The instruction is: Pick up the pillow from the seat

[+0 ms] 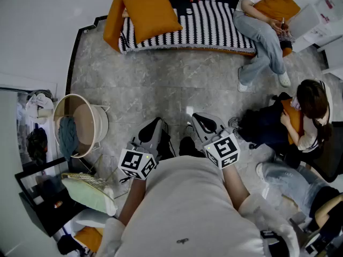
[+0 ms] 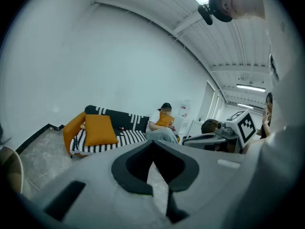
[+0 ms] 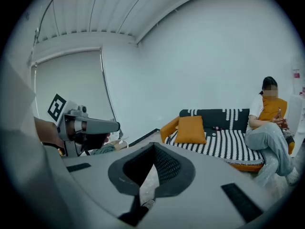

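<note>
Grey-and-black, the left gripper (image 1: 155, 131) and the right gripper (image 1: 204, 125) are held side by side just in front of the wearer's white shirt (image 1: 187, 208), both noses tilted down toward the floor. Each pair of jaws is pressed together with nothing between them, and each gripper view shows only a sliver of floor past the closed tips.

Low on the left lies a pale green cushion (image 1: 88, 193). Just beyond it a round cream basket (image 1: 101, 123) is tipped on its side with a blue-green cloth (image 1: 68, 135) inside. On the right, a seated person (image 1: 310, 116) bends over a dark bag (image 1: 262, 127). A stretch of grey marbled floor (image 1: 161, 84) runs between the grippers and the furniture.

At the far side stands the sofa (image 1: 209, 28), covered in black-and-white stripes. The orange pillow (image 1: 153, 12) rests on the left end of its seat, propped against the backrest and just beside the orange armrest (image 1: 112, 15), well apart from both grippers. A second person (image 1: 262, 23) sits at the sofa's right end, holding another orange cushion (image 1: 276, 5) against the chest. Behind the sofa rises a plain white wall (image 2: 95, 56).
</note>
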`<action>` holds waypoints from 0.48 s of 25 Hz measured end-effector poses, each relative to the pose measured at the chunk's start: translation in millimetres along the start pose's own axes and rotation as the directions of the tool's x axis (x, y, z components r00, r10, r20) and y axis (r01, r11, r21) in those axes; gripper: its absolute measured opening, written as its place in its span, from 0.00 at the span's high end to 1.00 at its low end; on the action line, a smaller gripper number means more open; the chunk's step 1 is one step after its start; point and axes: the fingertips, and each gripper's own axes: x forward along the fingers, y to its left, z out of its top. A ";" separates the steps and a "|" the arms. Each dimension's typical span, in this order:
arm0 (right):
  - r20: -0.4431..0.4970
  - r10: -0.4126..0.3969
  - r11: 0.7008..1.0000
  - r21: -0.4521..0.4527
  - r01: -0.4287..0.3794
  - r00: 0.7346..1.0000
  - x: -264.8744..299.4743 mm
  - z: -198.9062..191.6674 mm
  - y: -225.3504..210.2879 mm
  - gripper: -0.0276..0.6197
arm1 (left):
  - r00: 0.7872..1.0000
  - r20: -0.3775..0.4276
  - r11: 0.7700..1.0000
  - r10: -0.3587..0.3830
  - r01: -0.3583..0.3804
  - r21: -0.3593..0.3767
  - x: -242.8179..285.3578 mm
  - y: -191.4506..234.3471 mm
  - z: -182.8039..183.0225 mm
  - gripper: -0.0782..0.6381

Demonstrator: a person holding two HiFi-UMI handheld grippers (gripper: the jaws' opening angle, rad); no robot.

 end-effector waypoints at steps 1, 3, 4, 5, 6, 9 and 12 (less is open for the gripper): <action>-0.001 -0.002 1.000 -0.003 0.002 1.000 -1.8 -0.7 -0.8 0.95 | 1.000 0.002 1.000 0.007 -0.007 -0.002 -0.2 -1.0 -0.1 0.87; -0.003 -0.006 1.000 -0.008 0.006 1.000 -5.9 -2.7 -2.4 0.95 | 1.000 0.006 1.000 0.015 -0.015 -0.005 -0.7 -4.2 -1.4 0.87; -0.004 -0.008 1.000 -0.010 0.008 1.000 -8.0 -4.1 -3.1 0.95 | 1.000 0.007 1.000 0.017 -0.017 -0.006 -0.9 -6.2 -2.9 0.87; -0.003 -0.009 1.000 -0.009 0.009 1.000 -10.0 -5.3 -3.4 0.95 | 1.000 0.007 1.000 0.019 -0.019 -0.006 -1.3 -7.8 -4.7 0.87; 0.003 -0.006 1.000 -0.005 0.006 1.000 -11.7 -5.8 -3.0 0.95 | 1.000 0.005 1.000 0.022 -0.022 -0.005 -2.0 -8.7 -6.7 0.87; 0.051 0.022 0.999 0.044 -0.025 0.998 -18.3 -1.8 -0.4 0.95 | 0.999 -0.003 0.999 0.039 -0.039 -0.008 -4.3 -9.1 -10.9 0.87; 0.072 0.022 0.997 0.073 -0.028 0.997 -24.3 -0.9 -4.4 0.95 | 0.998 -0.005 0.998 0.059 -0.059 -0.004 -4.8 -10.5 -10.6 0.87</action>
